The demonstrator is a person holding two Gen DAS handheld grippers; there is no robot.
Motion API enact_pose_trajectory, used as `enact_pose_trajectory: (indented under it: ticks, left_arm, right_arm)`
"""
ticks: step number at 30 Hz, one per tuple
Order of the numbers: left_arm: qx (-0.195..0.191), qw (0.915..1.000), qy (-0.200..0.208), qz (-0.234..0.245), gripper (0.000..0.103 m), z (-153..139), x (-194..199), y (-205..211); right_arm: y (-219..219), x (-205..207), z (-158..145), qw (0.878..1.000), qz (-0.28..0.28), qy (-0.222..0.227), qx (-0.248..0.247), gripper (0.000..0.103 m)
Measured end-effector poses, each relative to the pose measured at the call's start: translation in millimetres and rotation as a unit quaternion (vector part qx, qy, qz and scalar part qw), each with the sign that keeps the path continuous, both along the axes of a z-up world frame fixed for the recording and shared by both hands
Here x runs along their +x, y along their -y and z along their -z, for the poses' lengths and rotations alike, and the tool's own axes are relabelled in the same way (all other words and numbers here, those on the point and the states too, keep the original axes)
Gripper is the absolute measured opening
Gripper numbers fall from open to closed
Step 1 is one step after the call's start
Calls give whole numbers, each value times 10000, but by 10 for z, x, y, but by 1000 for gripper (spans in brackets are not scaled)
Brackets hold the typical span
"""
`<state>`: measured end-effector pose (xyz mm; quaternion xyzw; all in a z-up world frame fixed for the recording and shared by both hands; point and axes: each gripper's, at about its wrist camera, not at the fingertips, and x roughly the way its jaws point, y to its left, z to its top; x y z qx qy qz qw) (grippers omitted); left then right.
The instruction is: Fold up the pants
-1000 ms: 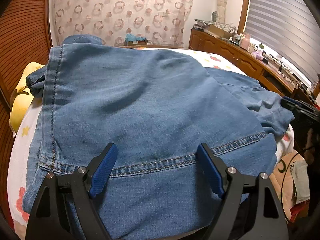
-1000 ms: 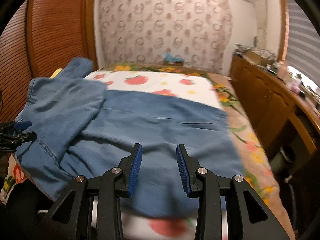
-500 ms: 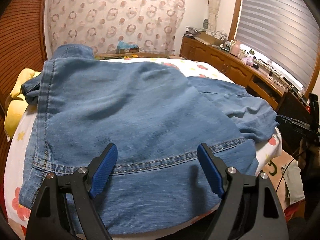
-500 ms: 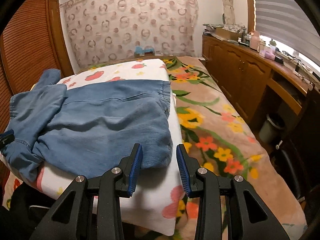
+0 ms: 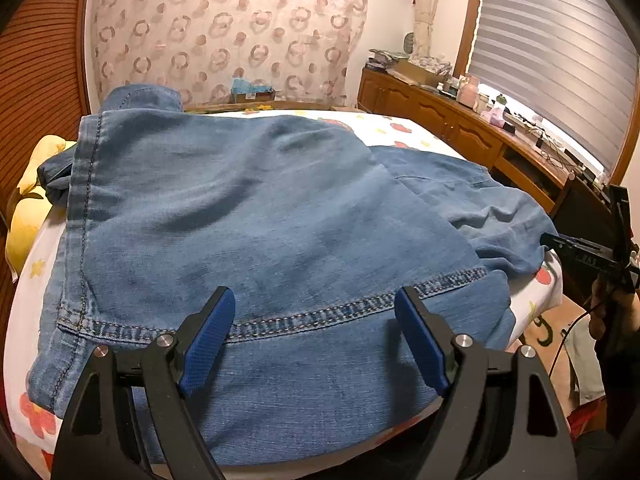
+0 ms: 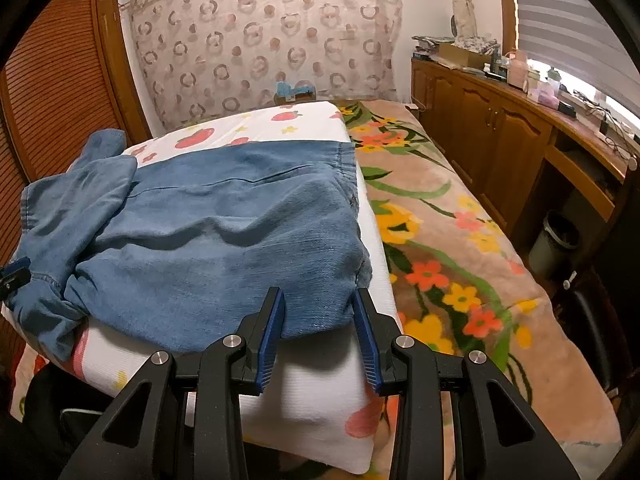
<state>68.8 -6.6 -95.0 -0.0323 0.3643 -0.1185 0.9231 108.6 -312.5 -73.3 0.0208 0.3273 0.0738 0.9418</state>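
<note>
Both claws apart, left claw (image 5: 314, 338) over pants (image 5: 260, 220) hem, right claw (image 6: 318, 330) at waistband corner.

A home bedroom: bed under a floral blanket (image 6: 460, 240), fruit-print mattress pad (image 6: 320, 396), louvered wooden wardrobe doors (image 6: 52, 92), wooden sideboard (image 6: 500, 132) cluttered with toiletries, patterned curtain (image 6: 260, 36), window blinds (image 5: 552, 64), small bin (image 6: 554, 240).

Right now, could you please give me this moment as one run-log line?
pants: partly folded on white mattress | left gripper: open over hem seam | right gripper: open, straddling pants corner, not gripping
</note>
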Motion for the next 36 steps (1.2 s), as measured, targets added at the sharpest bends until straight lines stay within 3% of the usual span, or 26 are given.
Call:
enact_pose_trajectory:
  ticks: [3, 4, 5, 8, 12, 23, 28, 36]
  left_arm:
    - [-11, 10000, 7, -8, 83, 3, -3, -8]
    - [-13, 10000, 8, -8, 83, 5, -3, -12]
    - [-6, 10000, 7, -10, 83, 5, -4, -13]
    - [-1, 10000, 30, -39, 83, -4, -10, -23]
    - [-36, 9999, 110, -118, 83, -57, -46, -91]
    - [-114, 9989, 292, -342, 83, -209, -142, -298]
    - [-125, 9984, 361, -416, 83, -251, -190, -402]
    - [-128, 9977, 408, -535, 83, -272, -251, -554]
  right_arm:
    - [1, -14, 14, 10000, -21, -2, -66, 34]
    - [10, -16, 12, 10000, -49, 13, -74, 26]
    - [19, -16, 5, 9999, -132, 17, -44, 9]
    - [6, -33, -54, 9997, -213, 115, 94, 7]
    - [55, -120, -356, 9976, -314, 586, 212, 6]
    - [-270, -195, -1107, 9856, -932, 1411, -56, 5]
    - [-691, -155, -1355, 9727, -1555, 1716, -128, 5]
    - [-1382, -177, -1607, 9421, -2706, 1960, 288, 5]
